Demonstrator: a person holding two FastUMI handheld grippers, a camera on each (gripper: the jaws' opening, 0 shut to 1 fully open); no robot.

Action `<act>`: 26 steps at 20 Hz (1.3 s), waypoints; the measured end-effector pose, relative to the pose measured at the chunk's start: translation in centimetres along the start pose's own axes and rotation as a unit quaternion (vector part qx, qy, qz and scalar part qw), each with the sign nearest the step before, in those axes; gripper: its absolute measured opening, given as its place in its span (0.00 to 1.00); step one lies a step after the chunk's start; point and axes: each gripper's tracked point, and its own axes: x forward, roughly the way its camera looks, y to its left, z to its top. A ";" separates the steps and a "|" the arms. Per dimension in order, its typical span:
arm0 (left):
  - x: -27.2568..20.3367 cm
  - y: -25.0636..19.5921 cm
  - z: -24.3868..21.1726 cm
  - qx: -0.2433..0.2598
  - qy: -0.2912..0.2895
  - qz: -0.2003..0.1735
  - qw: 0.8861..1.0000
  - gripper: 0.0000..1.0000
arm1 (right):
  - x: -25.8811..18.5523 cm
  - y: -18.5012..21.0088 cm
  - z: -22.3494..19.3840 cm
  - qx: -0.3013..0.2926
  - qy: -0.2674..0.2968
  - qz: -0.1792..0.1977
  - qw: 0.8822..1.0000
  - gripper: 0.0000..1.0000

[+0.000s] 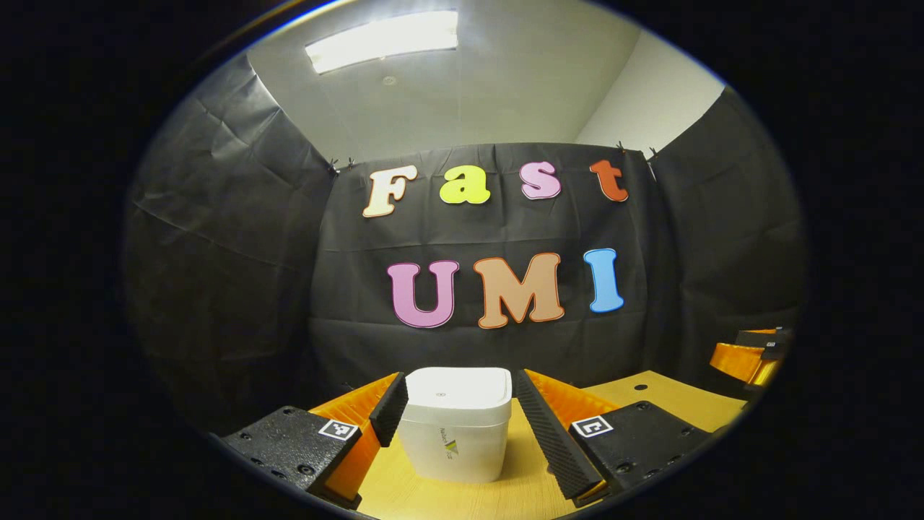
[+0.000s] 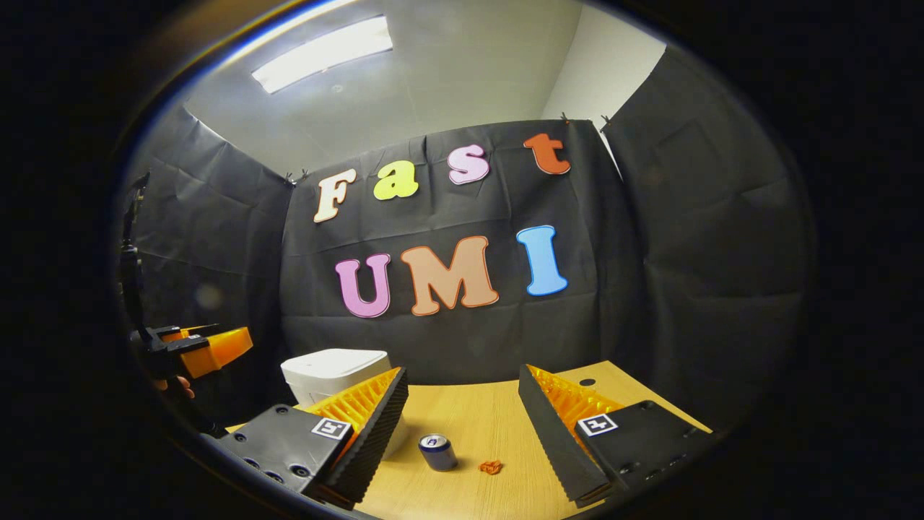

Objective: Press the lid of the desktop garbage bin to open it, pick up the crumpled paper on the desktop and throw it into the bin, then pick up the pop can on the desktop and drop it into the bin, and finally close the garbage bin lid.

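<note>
A white bin (image 1: 455,426) with its lid down stands on the wooden table (image 1: 671,397), straight ahead of my left gripper (image 1: 458,408), which is open with a finger on each side of it. In the right gripper view the bin (image 2: 332,375) is at the left, partly behind a finger. A small blue pop can (image 2: 437,452) stands upright on the table, and a small orange crumpled paper (image 2: 491,467) lies just right of it. My right gripper (image 2: 462,404) is open above and before both, holding nothing.
The table (image 2: 498,412) runs back to the black cloth wall. The other gripper (image 2: 195,350), held by a hand, hangs at the left in the right gripper view; in the left gripper view the other gripper (image 1: 751,354) is at the far right. A small hole (image 2: 586,381) marks the table's back right.
</note>
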 end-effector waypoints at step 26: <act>5.8 0.6 -0.7 -0.005 -0.006 0.019 1.000 0.71 | 4.6 -0.7 -0.3 -0.015 0.021 0.027 0.999 0.98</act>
